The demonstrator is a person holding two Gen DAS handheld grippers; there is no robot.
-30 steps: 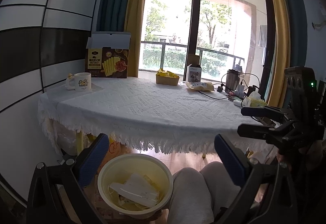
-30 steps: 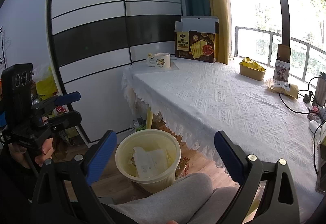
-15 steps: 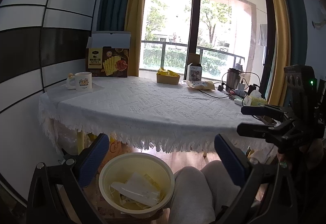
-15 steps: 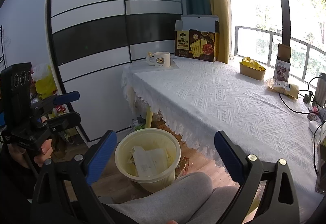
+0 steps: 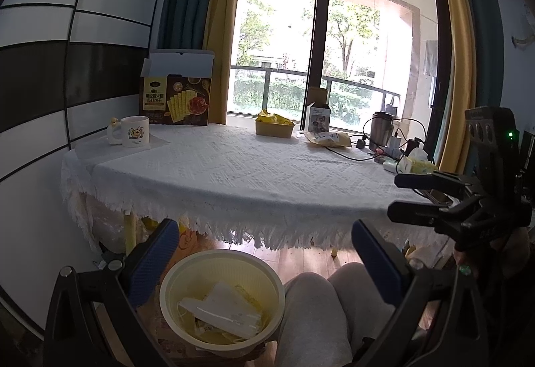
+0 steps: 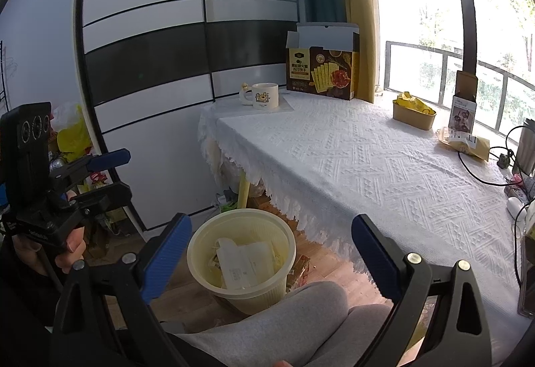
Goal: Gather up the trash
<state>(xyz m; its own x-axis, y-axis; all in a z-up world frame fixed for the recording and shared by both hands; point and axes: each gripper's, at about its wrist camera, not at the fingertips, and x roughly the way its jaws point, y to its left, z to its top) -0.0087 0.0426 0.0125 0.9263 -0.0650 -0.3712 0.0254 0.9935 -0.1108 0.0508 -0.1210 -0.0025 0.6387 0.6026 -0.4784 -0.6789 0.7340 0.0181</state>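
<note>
Below, both grippers' fingers (image 5: 157, 253) spread, empty, over the trash bin (image 5: 187, 270); knee (image 5: 311, 300) alongside, table (image 5: 234, 173) beyond.

Desk (image 5: 234, 173) spanning mid-scene, window behind. At far left corner: mug (image 5: 133, 131), with opened box (image 5: 176, 101) standing just behind it at far edge. Along far edge toward right: tray (image 5: 274, 128), small carton (image 5: 317, 118) upright, pouch (image 5: 329, 139) lying before it. Near right edge: flask (image 5: 381, 129) amid cables. On floor before near edge: bin (image 5: 222, 300) with wrappers (image 5: 224, 312) inside, beside a person's knees (image 5: 317, 307).
</note>
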